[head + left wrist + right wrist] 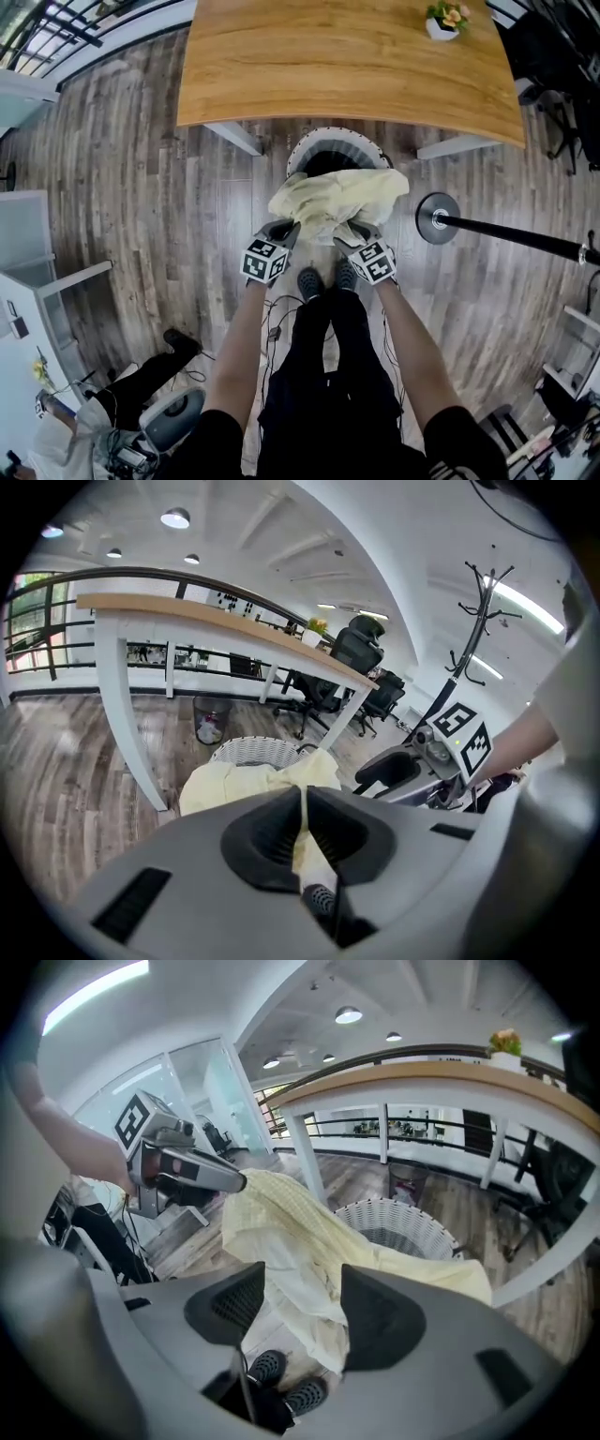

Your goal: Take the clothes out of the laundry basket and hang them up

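the seemingly limp, light yellow garment (337,197) is pinched at an edge by the left gripper (305,794) and merely draped between the parted jaws of the right gripper (302,1283).

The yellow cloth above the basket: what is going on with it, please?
A person with a gripper in each hand holds a pale yellow garment over the white laundry basket by the wooden table. The left gripper is shut on a fold of it. The right gripper has its jaws apart, with cloth hanging between them, unpinched. It is not hung up yet.
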Available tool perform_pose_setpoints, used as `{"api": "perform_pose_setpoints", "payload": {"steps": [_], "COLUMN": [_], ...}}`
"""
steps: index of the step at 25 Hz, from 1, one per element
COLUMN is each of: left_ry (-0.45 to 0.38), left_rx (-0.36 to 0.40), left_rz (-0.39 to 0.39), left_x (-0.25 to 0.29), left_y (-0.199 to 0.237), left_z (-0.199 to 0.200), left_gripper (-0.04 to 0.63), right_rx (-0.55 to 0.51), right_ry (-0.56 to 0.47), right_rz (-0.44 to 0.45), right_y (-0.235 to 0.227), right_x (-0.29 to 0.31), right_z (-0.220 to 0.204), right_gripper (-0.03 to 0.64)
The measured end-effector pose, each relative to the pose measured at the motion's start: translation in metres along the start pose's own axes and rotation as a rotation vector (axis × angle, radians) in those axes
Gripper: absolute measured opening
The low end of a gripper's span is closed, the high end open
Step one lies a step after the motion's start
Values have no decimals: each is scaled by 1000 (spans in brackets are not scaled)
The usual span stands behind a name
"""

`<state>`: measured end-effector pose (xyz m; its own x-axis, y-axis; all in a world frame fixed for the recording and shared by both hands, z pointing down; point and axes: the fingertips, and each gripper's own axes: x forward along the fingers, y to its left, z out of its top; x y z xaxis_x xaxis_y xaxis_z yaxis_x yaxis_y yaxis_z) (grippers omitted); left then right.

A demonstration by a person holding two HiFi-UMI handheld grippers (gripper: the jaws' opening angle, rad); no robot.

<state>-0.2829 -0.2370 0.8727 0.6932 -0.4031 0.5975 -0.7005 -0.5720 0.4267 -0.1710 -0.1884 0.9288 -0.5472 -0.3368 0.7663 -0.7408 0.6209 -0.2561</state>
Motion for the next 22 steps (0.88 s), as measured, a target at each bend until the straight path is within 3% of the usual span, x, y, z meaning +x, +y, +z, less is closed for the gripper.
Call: {"api": "perform_pose_setpoints", "payload": {"steps": [8, 13, 18, 22], "left_ry": [-73, -163, -175, -172], "left_rx": [52, 42, 130, 207], "left_rz": [-7, -34, -84, -143], "left_x": [-56, -95, -122, -144], "left_y": [-43, -67, -95, -114], "left_z": [57, 97, 120, 132], "left_gripper": [35, 35, 35, 35], "right_rx": [4, -17, -108, -248], "right_ry": [-67, -111, -165, -156], "right_rz": [-24, -46, -98, -82], "right_y": [12, 20, 24, 47], "right_x": [-46, -62, -83, -97], "right_z": [29, 64, 116, 150], "right_gripper": [273, 282, 302, 324]}}
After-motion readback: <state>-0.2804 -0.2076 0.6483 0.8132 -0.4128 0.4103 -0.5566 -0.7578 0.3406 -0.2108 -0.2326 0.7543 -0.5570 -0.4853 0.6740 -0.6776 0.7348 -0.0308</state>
